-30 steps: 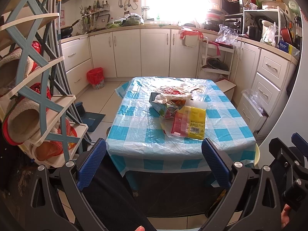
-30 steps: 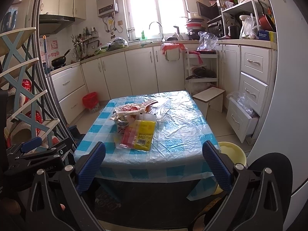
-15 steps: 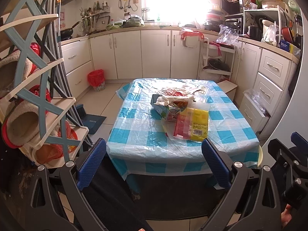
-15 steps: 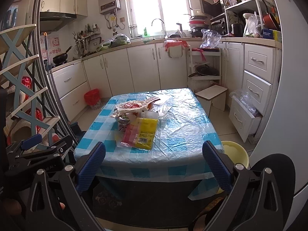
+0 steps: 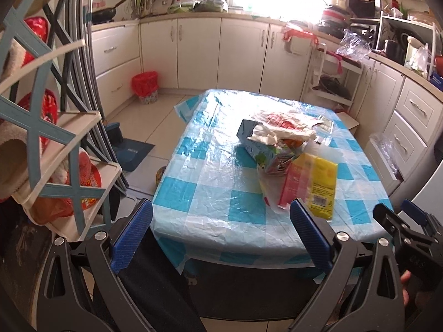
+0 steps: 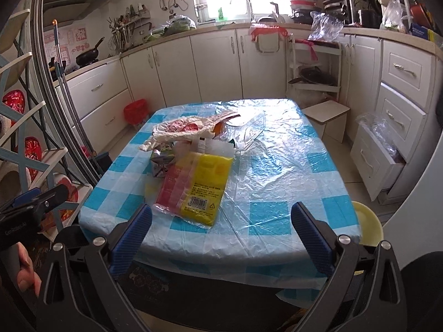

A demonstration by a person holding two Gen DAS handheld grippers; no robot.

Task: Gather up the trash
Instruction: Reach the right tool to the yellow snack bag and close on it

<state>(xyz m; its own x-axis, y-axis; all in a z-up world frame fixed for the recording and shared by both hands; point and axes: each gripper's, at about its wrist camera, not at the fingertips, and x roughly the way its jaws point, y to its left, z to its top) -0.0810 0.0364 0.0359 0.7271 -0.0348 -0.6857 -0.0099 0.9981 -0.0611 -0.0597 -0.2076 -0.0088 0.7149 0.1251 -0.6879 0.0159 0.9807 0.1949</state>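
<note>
A heap of trash lies on a table with a blue-and-white checked cover point(image 5: 210, 193) point(image 6: 277, 171). Nearest the front edge is a yellow and pink plastic packet point(image 5: 310, 182) point(image 6: 199, 185). Behind it sit a torn carton point(image 5: 257, 144) point(image 6: 162, 160) and a crumpled white and red bag point(image 5: 285, 121) point(image 6: 180, 128). My left gripper point(image 5: 221, 232) is open and empty at the table's front edge, left of the packet. My right gripper point(image 6: 221, 232) is open and empty too, just before the packet. Each gripper shows at the side of the other's view.
A shoe rack point(image 5: 55, 127) stands close on the left. A red-lined bin point(image 5: 144, 86) point(image 6: 134, 112) sits on the floor by the far cabinets. A yellow basin point(image 6: 366, 227) lies under the table's right corner. An open drawer point(image 6: 379, 163) and a small stool point(image 6: 328, 119) are on the right.
Both grippers have moved forward toward the table, so the trash heap looks larger and nearer. Both stay open and empty.
</note>
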